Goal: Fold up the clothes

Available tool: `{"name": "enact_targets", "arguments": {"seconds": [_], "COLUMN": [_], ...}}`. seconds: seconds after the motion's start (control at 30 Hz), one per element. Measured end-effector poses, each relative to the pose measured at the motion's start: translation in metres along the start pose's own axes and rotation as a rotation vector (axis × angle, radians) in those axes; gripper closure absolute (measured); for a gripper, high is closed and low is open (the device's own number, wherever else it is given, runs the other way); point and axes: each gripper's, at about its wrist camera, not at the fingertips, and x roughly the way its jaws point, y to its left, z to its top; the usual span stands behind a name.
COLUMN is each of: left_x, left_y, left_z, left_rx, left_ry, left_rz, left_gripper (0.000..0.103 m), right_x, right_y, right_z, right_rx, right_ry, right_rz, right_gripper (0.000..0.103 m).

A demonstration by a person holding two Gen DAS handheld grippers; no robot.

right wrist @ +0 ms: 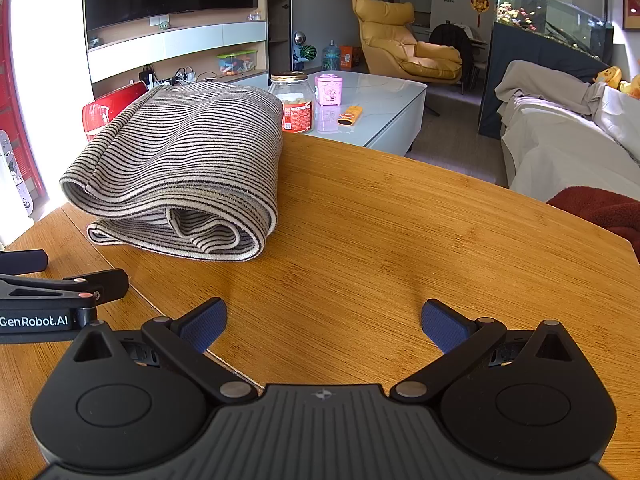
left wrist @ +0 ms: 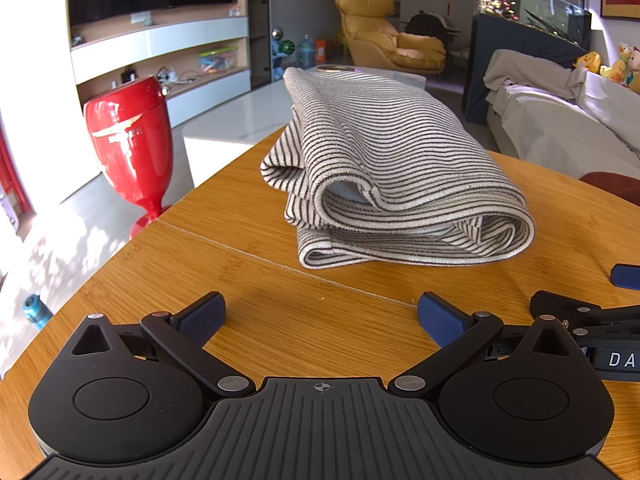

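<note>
Striped garment [left wrist: 396,176] lies on the wooden tabletop [left wrist: 240,280], already doubled over into a thick, compact bundle. Several layers show at the near edge, with a rolled fold on its right side and looser layered hems on its left. From the right wrist view the same bundle [right wrist: 180,168] sits toward the far-left part of the tabletop [right wrist: 400,220], near the edge.

Left gripper [left wrist: 322,314]: fingers spread wide, nothing between them, low over bare wood just short of the garment's near edge. Right gripper [right wrist: 324,322]: fingers likewise wide apart and empty, over bare wood, with the garment off to its left and well apart. Both grippers sit side by side; each appears at the margin of the other's view.

Judgement: the folding looks largely done, and neither gripper is in contact with cloth. The step in hand is either a check of the finished fold or the lead-in to one last tidy-up.

If another fold is wanted, the next move calls for both grippers to advance to the near edge, pinch all layers together rather than the top one only, and carry them over evenly. The uneven left hems would likely need squaring first.
</note>
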Motion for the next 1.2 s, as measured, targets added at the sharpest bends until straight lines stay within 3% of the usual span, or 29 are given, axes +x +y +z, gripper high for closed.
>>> {"name": "enact_targets", "arguments": {"seconds": [0.9,1.07,1.2], "left_x": [0.0009,-0.0058,-0.0082], "left_y": [-0.0030,-0.0026,-0.0043], "left_z": [0.0017,0.0046,-0.0004], "left_rx": [-0.010,0.016,-0.041], "left_ry": [0.000,0.081,0.071], "left_rz": [0.003,-0.037,0.034], "left_gripper": [0.000,0.000,0.000], "right_x": [-0.0008,-0.0009,-0.0009], "right_y": [-0.0001,-0.0009,-0.0015], "right_z": [0.0000,-0.0001,-0.0003], "right_rx": [0.000,0.000,0.000], "right_ry": [0.000,0.000,0.000], "right_rz": [0.000,0.000,0.000], "right_gripper": [0.000,0.000,0.000]}}
